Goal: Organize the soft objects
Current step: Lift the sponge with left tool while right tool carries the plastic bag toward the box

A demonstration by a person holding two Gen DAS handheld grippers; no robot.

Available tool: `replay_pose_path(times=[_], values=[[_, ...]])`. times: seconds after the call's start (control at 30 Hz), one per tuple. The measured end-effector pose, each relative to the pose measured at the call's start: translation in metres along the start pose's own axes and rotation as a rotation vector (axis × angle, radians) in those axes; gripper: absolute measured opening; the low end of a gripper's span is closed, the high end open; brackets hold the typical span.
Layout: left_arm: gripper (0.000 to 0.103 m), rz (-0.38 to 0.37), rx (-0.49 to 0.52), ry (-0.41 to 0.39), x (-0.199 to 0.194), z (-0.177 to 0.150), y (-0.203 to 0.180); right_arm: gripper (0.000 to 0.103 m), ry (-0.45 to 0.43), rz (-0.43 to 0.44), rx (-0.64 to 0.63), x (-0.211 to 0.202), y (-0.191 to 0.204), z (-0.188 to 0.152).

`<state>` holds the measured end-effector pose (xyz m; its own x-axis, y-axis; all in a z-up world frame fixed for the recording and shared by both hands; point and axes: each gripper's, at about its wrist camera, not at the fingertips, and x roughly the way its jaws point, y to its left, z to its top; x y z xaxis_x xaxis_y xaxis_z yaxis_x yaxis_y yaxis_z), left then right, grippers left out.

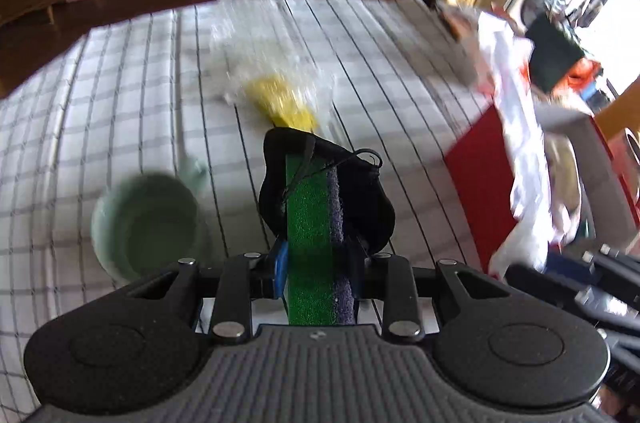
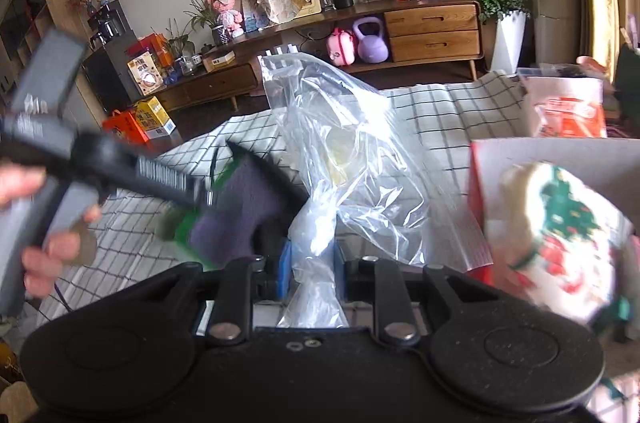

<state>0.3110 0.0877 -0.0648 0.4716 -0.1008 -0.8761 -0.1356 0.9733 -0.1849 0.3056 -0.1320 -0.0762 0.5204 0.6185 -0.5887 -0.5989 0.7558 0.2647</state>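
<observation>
Pinching a fuzzy green and purple strip (image 1: 318, 243) with a black pouch-like end, the left gripper (image 1: 316, 263) stands nearly closed at lower centre of its view, the pale green bowl (image 1: 144, 223) on checked cloth (image 1: 120, 83) at lower left. The right gripper (image 2: 312, 271) is clamped on the gathered neck of a crinkly clear plastic bag (image 2: 340, 143), which rises to frame centre; a red box (image 2: 478, 183) sits at right

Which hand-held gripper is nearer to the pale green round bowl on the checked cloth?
Left. The left hand-held gripper, clamping a green and purple sponge, hangs just beside the pale green round bowl. The right hand-held gripper, gripping a clear plastic bag, is farther.
</observation>
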Motion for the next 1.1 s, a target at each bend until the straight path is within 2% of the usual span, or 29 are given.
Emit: replay_pose_path(times=[0.23, 0.5, 0.67, 0.77, 0.9, 0.97, 1.0, 1.03, 1.1], values=[[0.028, -0.017, -0.003, 0.042, 0.013, -0.044, -0.004, 0.022, 0.014, -0.013, 0.009, -0.024, -0.011, -0.024], [0.028, -0.067, -0.022, -0.029, -0.016, -0.053, 0.007, 0.022, -0.009, -0.008, 0.035, -0.046, -0.021, -0.036], [0.028, -0.092, -0.022, 0.029, 0.002, -0.076, 0.015, 0.022, -0.008, -0.011, 0.061, -0.05, -0.03, -0.047], [0.028, -0.106, -0.002, -0.019, -0.002, -0.086, 0.015, 0.022, -0.005, -0.01, 0.062, -0.053, -0.033, -0.052], [0.029, -0.079, 0.025, -0.068, -0.006, -0.096, 0.013, 0.022, -0.007, -0.009, 0.065, -0.055, -0.034, -0.054], [0.033, -0.072, 0.035, -0.083, -0.008, -0.102, 0.012, 0.022, -0.008, -0.008, 0.067, -0.056, -0.035, -0.056], [0.046, -0.066, 0.043, -0.085, -0.008, -0.105, 0.011, 0.022, -0.007, -0.008, 0.068, -0.056, -0.034, -0.057], [0.064, -0.054, 0.053, -0.09, -0.008, -0.108, 0.01, 0.022, -0.007, -0.007, 0.069, -0.056, -0.034, -0.057], [0.071, -0.039, 0.073, -0.119, -0.01, -0.116, 0.008, 0.022, -0.007, -0.005, 0.07, -0.057, -0.034, -0.059]])
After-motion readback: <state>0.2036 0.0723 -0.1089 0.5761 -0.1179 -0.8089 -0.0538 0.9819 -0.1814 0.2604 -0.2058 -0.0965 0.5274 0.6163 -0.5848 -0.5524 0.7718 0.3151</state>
